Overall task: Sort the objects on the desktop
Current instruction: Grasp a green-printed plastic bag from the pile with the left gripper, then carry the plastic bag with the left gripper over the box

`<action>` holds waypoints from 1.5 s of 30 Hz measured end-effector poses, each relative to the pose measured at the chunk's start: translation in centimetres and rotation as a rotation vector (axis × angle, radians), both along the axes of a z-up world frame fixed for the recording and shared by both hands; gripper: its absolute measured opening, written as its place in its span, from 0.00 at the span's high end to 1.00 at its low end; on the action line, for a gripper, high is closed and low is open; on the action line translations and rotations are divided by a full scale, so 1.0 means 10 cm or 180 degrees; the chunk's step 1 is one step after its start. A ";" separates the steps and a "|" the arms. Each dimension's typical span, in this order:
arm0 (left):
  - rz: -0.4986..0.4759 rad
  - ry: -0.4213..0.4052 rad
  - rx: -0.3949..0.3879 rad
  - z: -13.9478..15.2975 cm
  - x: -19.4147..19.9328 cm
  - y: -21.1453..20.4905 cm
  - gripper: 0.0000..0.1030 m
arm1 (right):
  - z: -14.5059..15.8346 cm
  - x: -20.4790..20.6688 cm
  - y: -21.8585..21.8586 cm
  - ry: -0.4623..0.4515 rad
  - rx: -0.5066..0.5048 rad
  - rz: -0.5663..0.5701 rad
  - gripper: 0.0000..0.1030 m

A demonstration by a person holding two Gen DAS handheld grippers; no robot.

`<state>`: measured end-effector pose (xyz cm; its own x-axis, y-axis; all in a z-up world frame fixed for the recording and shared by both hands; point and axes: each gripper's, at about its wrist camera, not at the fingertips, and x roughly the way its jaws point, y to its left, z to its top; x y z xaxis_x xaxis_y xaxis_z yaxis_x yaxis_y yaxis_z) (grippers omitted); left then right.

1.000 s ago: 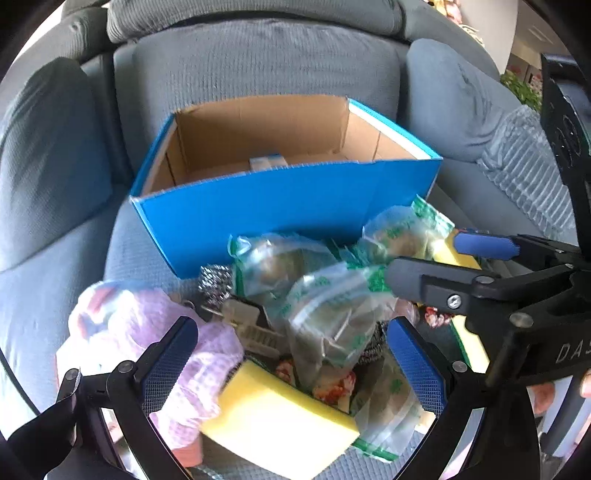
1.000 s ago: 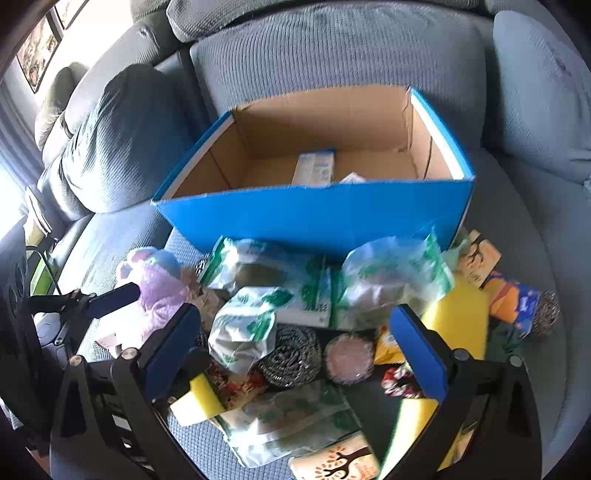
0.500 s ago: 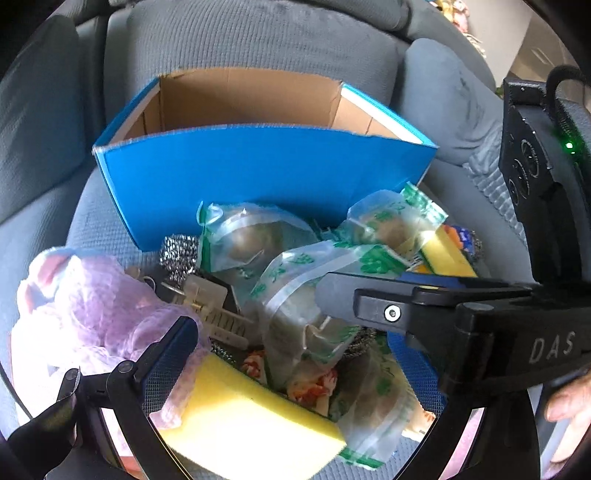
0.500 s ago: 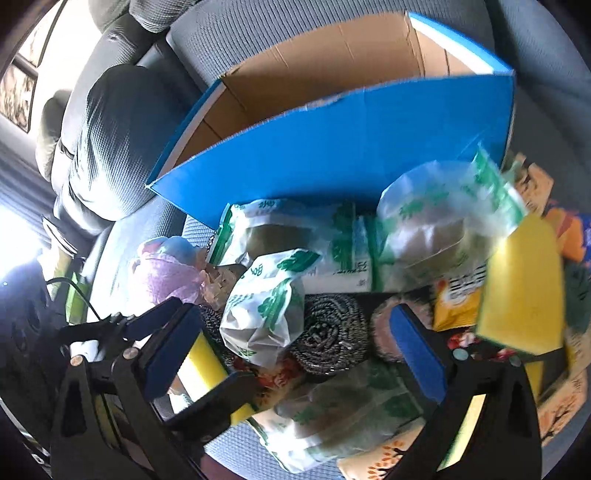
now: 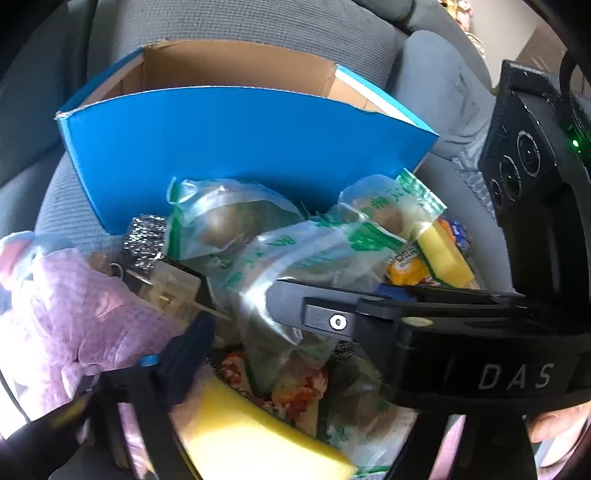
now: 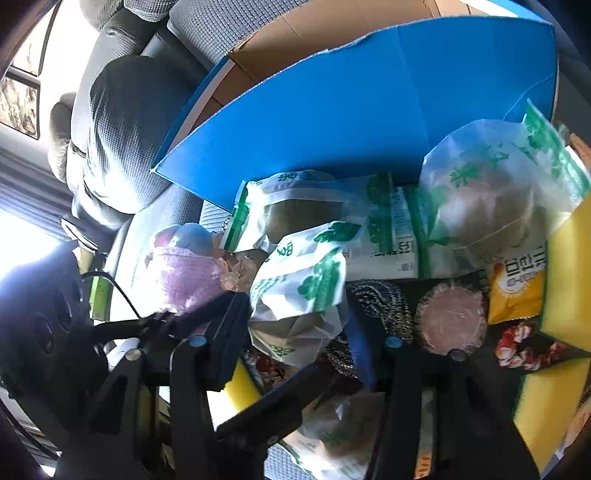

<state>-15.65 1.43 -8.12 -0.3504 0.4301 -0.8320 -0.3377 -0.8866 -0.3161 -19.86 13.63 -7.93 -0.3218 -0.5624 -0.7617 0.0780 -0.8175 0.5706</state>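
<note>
Green-printed plastic bag (image 6: 299,291) sits at centre frame in the right wrist view, pinched between the right gripper (image 6: 295,332) fingers (image 6: 225,332). In the left wrist view the same bag (image 5: 288,273) lies mid-frame, the left gripper (image 5: 280,354) reaching beside it; I cannot tell whether its fingers (image 5: 184,350) grip anything. Around it lie a steel scourer (image 6: 380,306), yellow sponge (image 5: 251,439) and lilac cloth (image 5: 74,314). Above stands the blue box (image 5: 240,147) on the grey sofa (image 5: 240,22).
</note>
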 end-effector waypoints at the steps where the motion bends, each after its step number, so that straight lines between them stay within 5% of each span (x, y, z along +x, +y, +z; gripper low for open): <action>1: -0.0042 -0.0010 0.0000 -0.01 0.01 0.02 0.28 | 0.01 0.01 -0.02 0.0029 -0.0014 0.0025 0.54; 4: -0.0094 0.0117 -0.0160 0.01 0.06 0.07 0.28 | 0.08 0.04 -0.09 0.0172 0.0109 0.0079 0.56; 20: -0.0168 0.0563 0.0007 0.75 0.10 0.08 0.28 | 0.76 0.04 0.08 0.0646 0.0039 0.0024 0.57; 31: -0.0190 0.0895 -0.0057 1.20 -0.42 0.28 0.28 | 1.24 -0.31 0.29 0.0982 0.0009 -0.0062 0.57; 45: -0.0244 0.0829 -0.0128 0.96 -1.22 0.52 0.28 | 1.10 -1.16 0.54 0.0899 -0.0001 -0.0211 0.56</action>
<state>-27.88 6.63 1.46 -0.5224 0.4322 -0.7351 -0.4695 -0.8654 -0.1751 -31.43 19.07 3.03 -0.5571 -0.5334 -0.6365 0.1804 -0.8259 0.5342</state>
